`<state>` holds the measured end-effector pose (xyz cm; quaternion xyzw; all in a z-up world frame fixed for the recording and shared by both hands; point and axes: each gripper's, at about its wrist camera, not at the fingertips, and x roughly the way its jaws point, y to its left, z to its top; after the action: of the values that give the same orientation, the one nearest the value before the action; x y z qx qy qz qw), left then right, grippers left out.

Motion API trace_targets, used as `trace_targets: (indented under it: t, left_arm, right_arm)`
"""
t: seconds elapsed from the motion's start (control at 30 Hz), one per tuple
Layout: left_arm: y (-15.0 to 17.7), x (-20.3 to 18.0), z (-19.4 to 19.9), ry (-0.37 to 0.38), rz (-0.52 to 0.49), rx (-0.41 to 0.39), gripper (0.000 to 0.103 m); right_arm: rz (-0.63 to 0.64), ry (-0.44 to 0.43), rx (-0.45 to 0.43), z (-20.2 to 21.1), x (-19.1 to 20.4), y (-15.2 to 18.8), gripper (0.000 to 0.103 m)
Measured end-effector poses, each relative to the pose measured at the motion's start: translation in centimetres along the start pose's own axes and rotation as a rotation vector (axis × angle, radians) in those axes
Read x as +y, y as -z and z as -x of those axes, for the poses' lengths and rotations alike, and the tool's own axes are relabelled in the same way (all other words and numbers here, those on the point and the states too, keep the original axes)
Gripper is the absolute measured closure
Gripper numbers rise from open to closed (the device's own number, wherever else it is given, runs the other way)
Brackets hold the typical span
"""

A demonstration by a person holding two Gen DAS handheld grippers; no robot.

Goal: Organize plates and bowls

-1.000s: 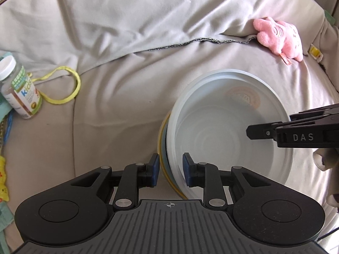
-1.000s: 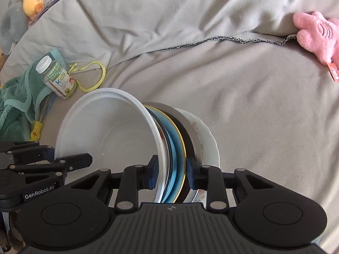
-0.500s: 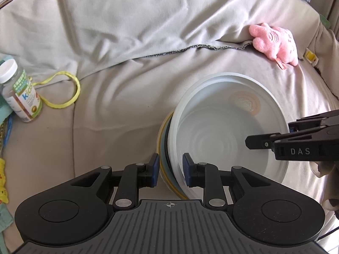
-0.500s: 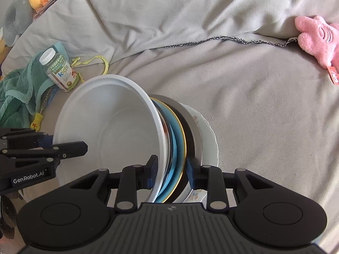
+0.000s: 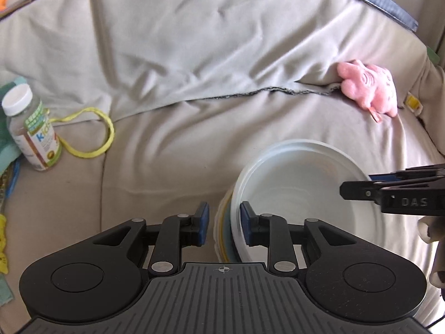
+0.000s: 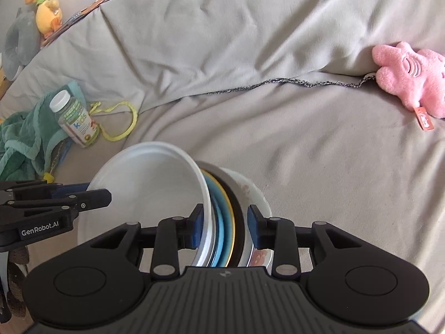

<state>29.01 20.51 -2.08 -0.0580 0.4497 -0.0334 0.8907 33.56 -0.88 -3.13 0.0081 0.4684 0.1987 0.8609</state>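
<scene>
A white bowl (image 5: 300, 183) (image 6: 144, 183) tops a stack of plates (image 6: 222, 231) with grey, blue, yellow and black rims, over a patterned white plate (image 6: 250, 192). The stack rests on a grey covered sofa seat (image 5: 167, 167). My left gripper (image 5: 224, 224) straddles the stack's near rim. Its jaws are opening: the outer pad stands clear of the rim and the inner pad is inside the bowl. On the opposite rim, my right gripper (image 6: 225, 225) straddles bowl and plates with its jaws opening, and a gap shows at the outer pad. Each gripper also shows side-on in the other's view.
A vitamin bottle (image 5: 33, 133) and a yellow cord loop (image 5: 105, 133) lie to the left beside a green cloth (image 6: 22, 139). A pink plush (image 5: 367, 86) sits at the back right. A duck toy (image 6: 44, 11) sits on the sofa back.
Both grippers' jaws have widened off the stack's rims. The stack sits lower in both views, and more of the sofa back shows above it.
</scene>
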Motion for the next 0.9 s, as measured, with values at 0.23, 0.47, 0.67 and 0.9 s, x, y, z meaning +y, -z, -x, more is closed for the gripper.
trace_targets:
  t: [0.23,0.47,0.67,0.9]
  left_arm:
    - [0.1,0.8,-1.3,0.027,0.021,0.002,0.067]
    - [1.7,-0.3,-0.6,0.002,-0.016,-0.013,0.069]
    - [3.4,-0.6,0.6,0.02,0.015,-0.047,0.072]
    - [7.0,-0.3,4.3,-0.009,0.16,-0.246,0.072]
  right_arm:
    - [-0.022,-0.002,-0.01,-0.5,-0.7,-0.2,0.063]
    - [0.001,0.001,0.013,-0.2,-0.2,1.3,0.062]
    - [0.007,0.001,-0.006,0.9,0.3,2.7,0.061]
    - [0.02,-0.032,-0.124,3.9,1.0,5.1,0.051]
